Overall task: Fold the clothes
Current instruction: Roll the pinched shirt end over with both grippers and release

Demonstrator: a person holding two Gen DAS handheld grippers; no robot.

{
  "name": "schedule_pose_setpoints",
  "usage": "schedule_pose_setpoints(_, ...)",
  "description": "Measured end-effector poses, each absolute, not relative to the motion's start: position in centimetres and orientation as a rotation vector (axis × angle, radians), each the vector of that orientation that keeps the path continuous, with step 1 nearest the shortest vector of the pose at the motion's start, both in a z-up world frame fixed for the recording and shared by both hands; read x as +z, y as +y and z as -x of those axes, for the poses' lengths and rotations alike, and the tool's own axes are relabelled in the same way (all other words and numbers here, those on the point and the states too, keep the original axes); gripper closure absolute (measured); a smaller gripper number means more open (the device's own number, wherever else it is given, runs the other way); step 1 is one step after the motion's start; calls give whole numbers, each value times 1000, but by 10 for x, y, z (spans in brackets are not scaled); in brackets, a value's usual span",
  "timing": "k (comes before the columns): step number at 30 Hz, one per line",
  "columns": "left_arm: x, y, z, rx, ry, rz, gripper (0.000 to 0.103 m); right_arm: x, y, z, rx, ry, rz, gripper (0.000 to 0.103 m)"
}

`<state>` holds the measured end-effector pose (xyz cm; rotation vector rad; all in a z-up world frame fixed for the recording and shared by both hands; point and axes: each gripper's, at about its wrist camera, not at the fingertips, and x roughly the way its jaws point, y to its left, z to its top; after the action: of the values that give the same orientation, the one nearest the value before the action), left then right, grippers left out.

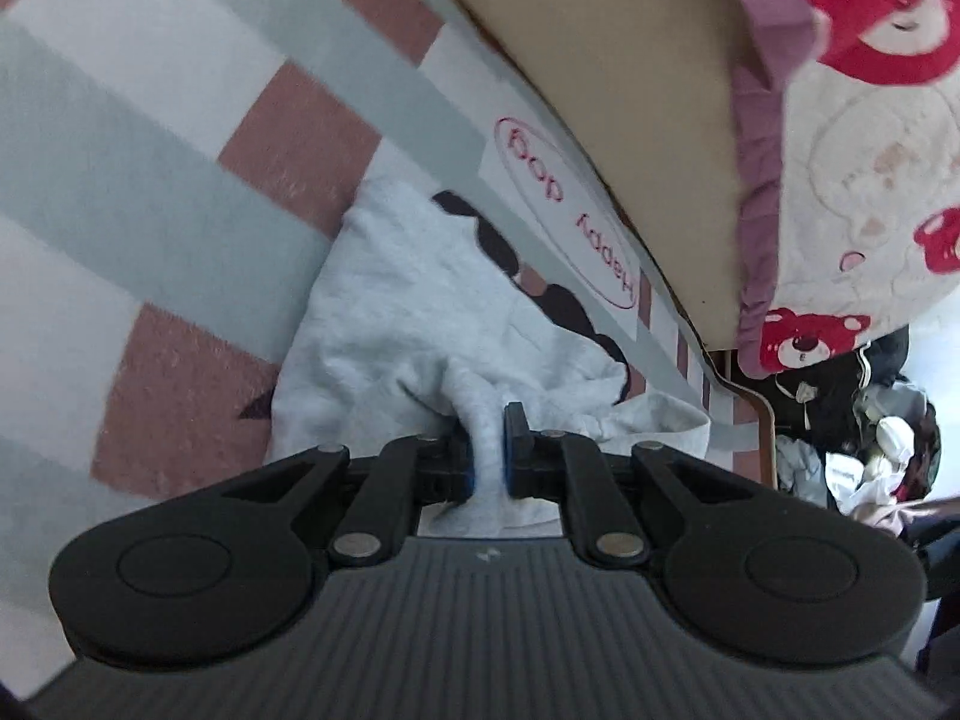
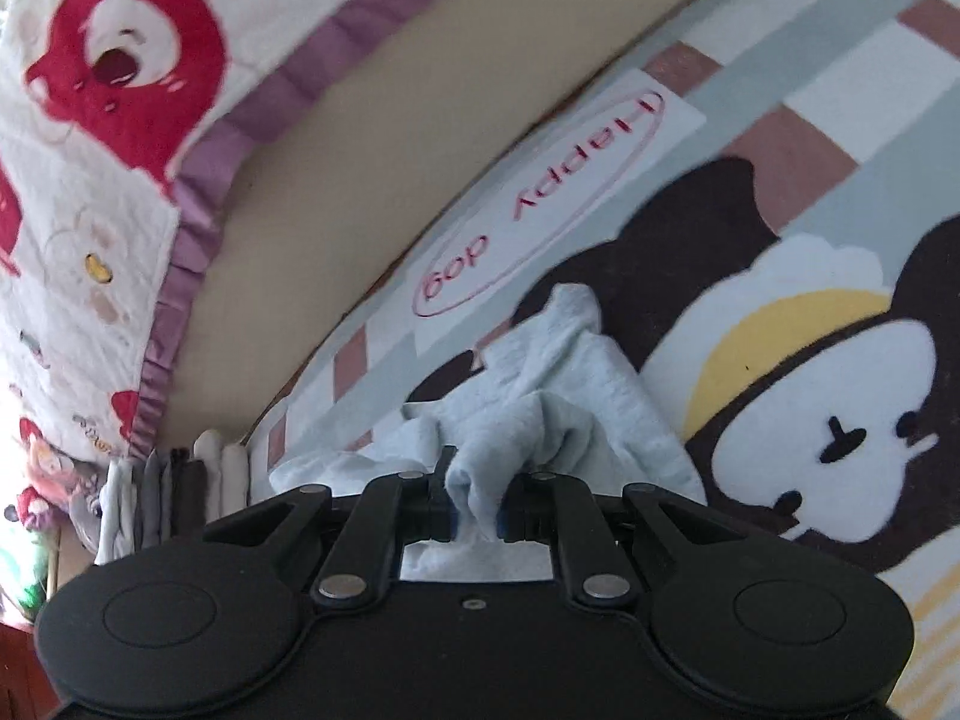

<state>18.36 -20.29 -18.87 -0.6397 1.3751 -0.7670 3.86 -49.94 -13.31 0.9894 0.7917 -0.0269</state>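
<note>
Pinching pale garment (image 1: pixel 420 300), both grippers

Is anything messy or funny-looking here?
Yes. The light grey garment is bunched and wrinkled on the blanket, not flat, with the left gripper and right gripper each pinching a fold. Nothing looks torn or spilled.

Each fisheye is sitting just behind its own gripper, looking forward and downward along the fingers, very close to the bedspread (image 1: pixel 150 138). The left wrist view is catching the "Happy dog" label (image 1: pixel 570 216) at centre right; the right wrist view is sharing that label (image 2: pixel 540 204) at its centre, plus the bear-print quilt (image 2: pixel 90 180).
</note>
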Motion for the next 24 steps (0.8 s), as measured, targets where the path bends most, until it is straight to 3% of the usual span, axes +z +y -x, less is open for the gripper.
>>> schedule_pose_setpoints(12, -217, -198, -210, -779, 1421, 811, 94, -147, -496, -53, -24, 684, -1015, 70)
schedule_pose_setpoints(18, -196, -173, -209, -759, 1425, 906, 87, -156, -495, -55, -59, 745, -981, 70)
schedule_pose_setpoints(19, -187, -165, -209, -752, 1388, 900, 83, -159, -494, -56, -69, 760, -971, 70)
schedule_pose_setpoints(24, -135, -167, -190, -885, 1114, 682, 82, -159, -490, -57, -69, 751, -938, 68)
